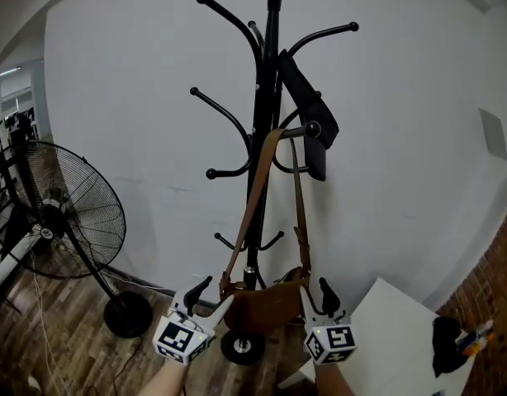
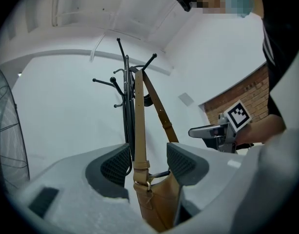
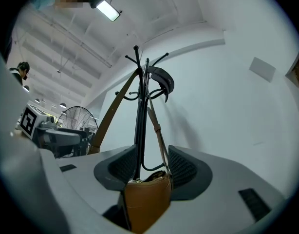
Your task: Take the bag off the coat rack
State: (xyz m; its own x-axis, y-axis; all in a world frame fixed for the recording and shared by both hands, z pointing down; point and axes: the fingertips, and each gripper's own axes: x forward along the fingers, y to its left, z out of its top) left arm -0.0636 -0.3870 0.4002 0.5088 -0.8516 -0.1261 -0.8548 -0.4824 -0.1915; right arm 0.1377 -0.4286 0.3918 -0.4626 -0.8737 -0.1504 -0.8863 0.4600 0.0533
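A tan leather bag [image 1: 266, 305] hangs low on the black coat rack [image 1: 268, 97]. Its long brown strap [image 1: 255, 196] loops over a hook at mid height. My left gripper [image 1: 209, 299] is open at the bag's left end. In the left gripper view the strap [image 2: 138, 130] and the bag's corner [image 2: 159, 199] lie between the spread jaws of that gripper [image 2: 148, 164], with gaps on both sides. My right gripper [image 1: 316, 297] is open at the bag's right end. In the right gripper view the bag [image 3: 147, 201] sits low between the jaws of that gripper [image 3: 152, 167].
A black item [image 1: 307, 114] hangs on an upper hook of the rack. A standing fan [image 1: 68, 221] is at the left, close to the rack's round base [image 1: 241, 346]. A white table [image 1: 402, 337] with a dark object [image 1: 447, 341] is at the lower right, and the white wall stands behind.
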